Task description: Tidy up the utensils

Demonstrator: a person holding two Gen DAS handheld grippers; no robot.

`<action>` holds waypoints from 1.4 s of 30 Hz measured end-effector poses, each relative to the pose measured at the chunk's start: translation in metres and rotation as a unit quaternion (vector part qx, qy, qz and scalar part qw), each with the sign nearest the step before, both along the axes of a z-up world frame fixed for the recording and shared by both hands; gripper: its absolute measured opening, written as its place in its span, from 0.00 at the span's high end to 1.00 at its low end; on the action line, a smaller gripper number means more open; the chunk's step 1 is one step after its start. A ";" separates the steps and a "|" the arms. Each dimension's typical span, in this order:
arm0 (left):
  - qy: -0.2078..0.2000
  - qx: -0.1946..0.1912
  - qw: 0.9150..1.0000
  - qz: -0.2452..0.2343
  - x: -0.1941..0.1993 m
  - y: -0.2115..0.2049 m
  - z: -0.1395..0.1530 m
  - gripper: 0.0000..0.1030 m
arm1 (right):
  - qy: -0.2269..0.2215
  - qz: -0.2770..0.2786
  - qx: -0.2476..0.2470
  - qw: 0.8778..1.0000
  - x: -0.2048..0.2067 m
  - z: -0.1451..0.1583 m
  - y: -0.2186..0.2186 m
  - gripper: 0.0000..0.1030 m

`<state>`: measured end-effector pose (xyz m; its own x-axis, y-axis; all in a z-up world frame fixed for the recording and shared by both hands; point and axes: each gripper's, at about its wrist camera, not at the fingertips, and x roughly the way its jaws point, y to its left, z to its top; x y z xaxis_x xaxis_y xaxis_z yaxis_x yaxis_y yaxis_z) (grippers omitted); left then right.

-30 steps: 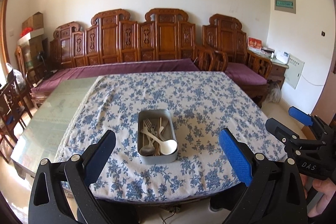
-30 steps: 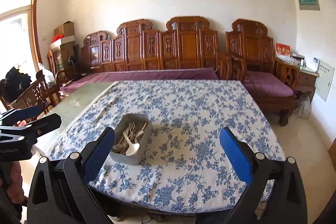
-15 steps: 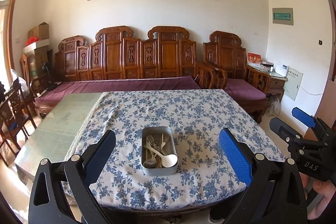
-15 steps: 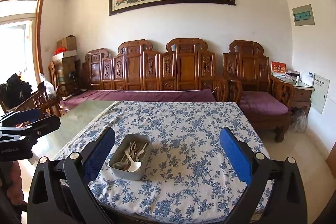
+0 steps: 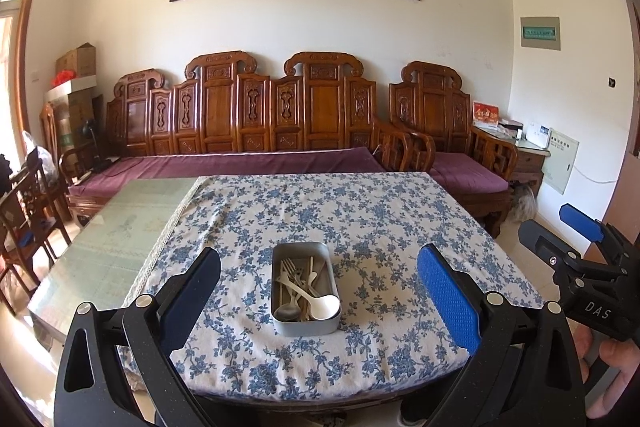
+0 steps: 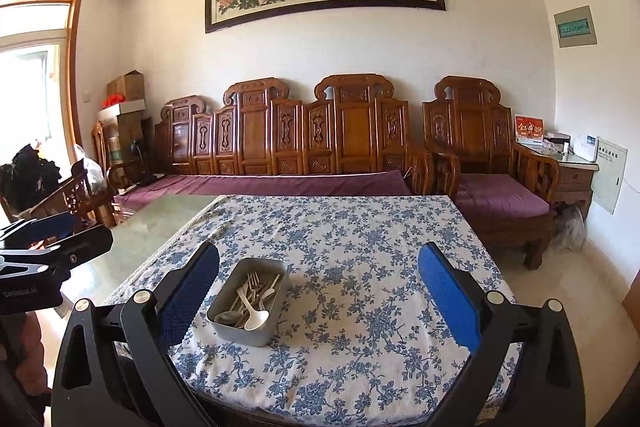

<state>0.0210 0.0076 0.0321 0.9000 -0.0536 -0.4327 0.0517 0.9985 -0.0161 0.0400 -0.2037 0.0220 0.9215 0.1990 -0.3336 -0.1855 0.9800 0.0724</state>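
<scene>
In the left wrist view, the left hand-held gripper [image 5: 318, 301] is hanging in the air at the near edge of the table [image 5: 120, 251]. Its two blue pads are standing wide apart and are holding nothing. A grey metal box with round corners [image 5: 306, 323] is sitting on the white cloth with blue flowers [image 5: 360, 219], close to the near edge, between the two pads in the picture. Inside it, a white plastic spoon [image 5: 322, 305] is lying on top of a pile of forks, a grey metal spoon and some pale sticks. The right hand-held gripper [image 5: 560, 231] is showing at the right side, off the table.

In the right wrist view, the right hand-held gripper [image 6: 318, 301] is also hanging at the near edge, wide open and holding nothing. The grey box [image 6: 248, 329] is sitting to the left of the middle, just beside the left pad [image 6: 188, 297] in the picture. The white spoon [image 6: 252, 315] is lying on top, with its bowl toward the near end. The left hand-held gripper [image 6: 56, 233] is showing at the far left.
</scene>
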 end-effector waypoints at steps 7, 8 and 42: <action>0.002 0.002 1.000 0.001 0.002 0.000 -0.001 0.08 | -0.001 0.000 0.001 1.000 0.000 0.000 -0.001 0.03; 0.001 0.001 1.000 0.002 0.002 0.000 -0.001 0.08 | -0.001 -0.001 0.001 1.000 0.000 0.001 0.000 0.03; -0.003 0.003 1.000 0.000 0.001 0.001 -0.003 0.08 | -0.003 -0.002 0.003 1.000 -0.003 0.006 0.001 0.03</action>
